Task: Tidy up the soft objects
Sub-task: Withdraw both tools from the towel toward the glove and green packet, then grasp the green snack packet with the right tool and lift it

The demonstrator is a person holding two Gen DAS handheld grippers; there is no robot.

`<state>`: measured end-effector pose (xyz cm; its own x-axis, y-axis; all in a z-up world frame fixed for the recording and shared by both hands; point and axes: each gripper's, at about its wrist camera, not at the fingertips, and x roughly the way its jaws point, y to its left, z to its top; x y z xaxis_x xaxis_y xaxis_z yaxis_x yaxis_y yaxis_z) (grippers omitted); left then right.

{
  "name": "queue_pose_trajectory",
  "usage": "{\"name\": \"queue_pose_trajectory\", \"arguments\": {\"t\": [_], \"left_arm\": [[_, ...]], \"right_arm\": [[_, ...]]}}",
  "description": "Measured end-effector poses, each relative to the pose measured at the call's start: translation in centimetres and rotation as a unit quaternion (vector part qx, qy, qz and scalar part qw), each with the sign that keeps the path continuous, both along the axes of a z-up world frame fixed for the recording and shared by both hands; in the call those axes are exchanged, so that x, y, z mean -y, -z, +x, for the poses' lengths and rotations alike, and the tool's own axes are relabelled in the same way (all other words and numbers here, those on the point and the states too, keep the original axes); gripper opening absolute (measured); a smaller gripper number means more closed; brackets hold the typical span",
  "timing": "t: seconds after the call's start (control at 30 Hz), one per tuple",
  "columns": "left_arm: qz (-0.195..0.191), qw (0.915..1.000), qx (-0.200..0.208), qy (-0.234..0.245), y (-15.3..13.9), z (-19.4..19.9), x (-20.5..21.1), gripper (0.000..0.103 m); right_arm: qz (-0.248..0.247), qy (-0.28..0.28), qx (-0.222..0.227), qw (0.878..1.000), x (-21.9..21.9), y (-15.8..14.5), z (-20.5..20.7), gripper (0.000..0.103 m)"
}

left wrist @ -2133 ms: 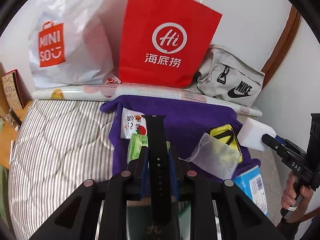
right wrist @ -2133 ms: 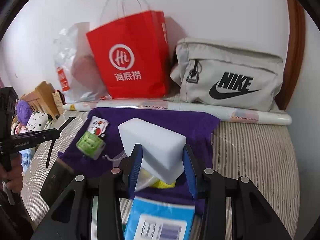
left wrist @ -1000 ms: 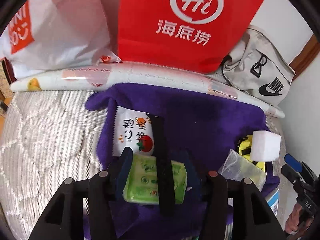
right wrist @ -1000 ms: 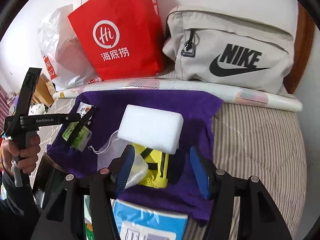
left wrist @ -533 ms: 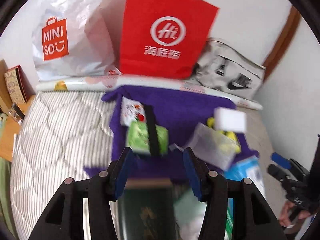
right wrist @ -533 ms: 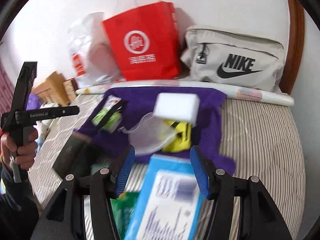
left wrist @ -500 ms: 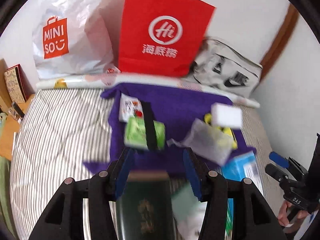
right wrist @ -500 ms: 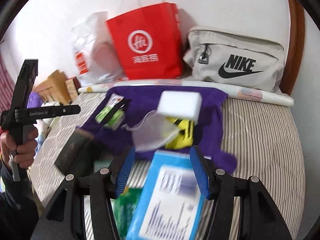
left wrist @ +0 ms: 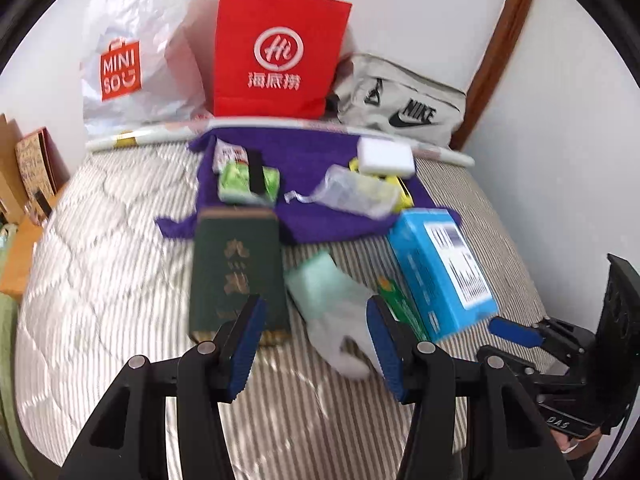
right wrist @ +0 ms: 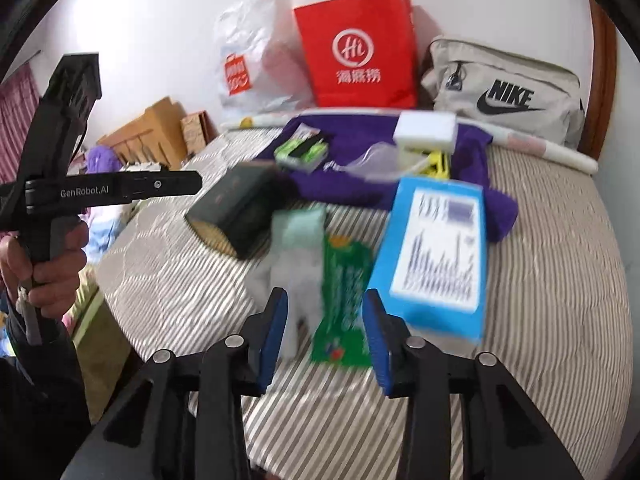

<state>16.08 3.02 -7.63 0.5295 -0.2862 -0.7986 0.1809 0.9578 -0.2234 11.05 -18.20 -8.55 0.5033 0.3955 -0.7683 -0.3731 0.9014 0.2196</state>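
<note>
We hold both grippers over the bed [left wrist: 100,240]. Left gripper [left wrist: 314,344]: jaws apart, empty. Right gripper [right wrist: 325,336]: jaws closing, nothing gripped. The sock [left wrist: 332,304] lies at twelve o'clock; the white sponge [left wrist: 386,157] rests on the purple cloth [left wrist: 316,152] beyond.

white wall [left wrist: 420,8], striped quilted bed [left wrist: 100,260], wooden frame [left wrist: 500,52], possibly headboard.

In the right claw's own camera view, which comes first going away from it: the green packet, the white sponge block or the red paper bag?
1. Green packet, on the striped bed just ahead of the right claw.
2. White sponge block, farther back, over the purple cloth.
3. Red paper bag, against the wall.
</note>
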Motion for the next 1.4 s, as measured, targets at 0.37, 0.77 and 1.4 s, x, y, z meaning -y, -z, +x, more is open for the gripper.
{"name": "queue_pose_trajectory", "arguments": {"t": [0.37,0.77,1.4], "left_arm": [[0.001,0.9995,-0.021,-0.022,4.4,-4.0,-0.2,0.051],[-0.006,0.9992,-0.036,-0.012,5.9,-4.1,-0.1,0.051],[-0.01,0.9992,-0.036,-0.012,5.9,-5.7,-0.5,0.052]], "right_arm": [[-0.04,-0.011,-0.013,0.999,-1.8,4.5,-1.7,0.033],[-0.083,-0.01,-0.007,0.996,-3.0,6.4,-0.8,0.007],[-0.048,0.005,0.014,0.999,-1.2,4.0,-4.0,0.029]]}}
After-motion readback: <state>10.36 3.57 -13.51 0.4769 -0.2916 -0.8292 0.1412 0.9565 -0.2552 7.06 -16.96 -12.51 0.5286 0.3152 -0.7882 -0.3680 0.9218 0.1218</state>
